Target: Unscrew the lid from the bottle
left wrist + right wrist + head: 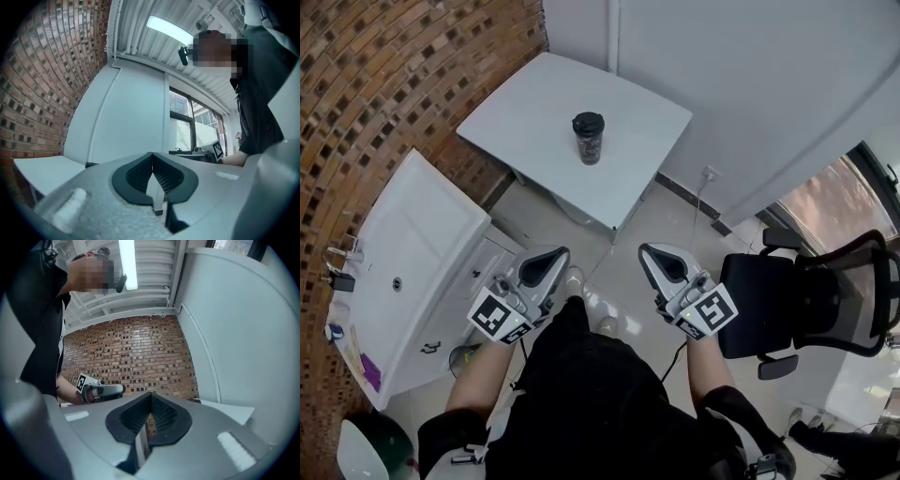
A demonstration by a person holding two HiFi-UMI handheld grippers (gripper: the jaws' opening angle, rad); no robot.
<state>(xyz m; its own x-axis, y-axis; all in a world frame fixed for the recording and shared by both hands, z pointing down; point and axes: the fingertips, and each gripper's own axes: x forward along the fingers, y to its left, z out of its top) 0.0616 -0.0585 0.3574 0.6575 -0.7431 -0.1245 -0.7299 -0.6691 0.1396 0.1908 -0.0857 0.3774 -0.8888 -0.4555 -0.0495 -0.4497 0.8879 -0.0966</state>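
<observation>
1. The bottle [588,138] stands upright mid-worktop [534,122], lid [588,122] on.
2. Left gripper [553,257] and right gripper [650,253] — both clenched, empty — held well short of it.

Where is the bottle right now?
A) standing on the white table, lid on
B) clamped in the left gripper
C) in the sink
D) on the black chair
A: the bottle stands upright on the white table with its lid on, well apart from the left gripper and right gripper, both shut and empty.
</observation>
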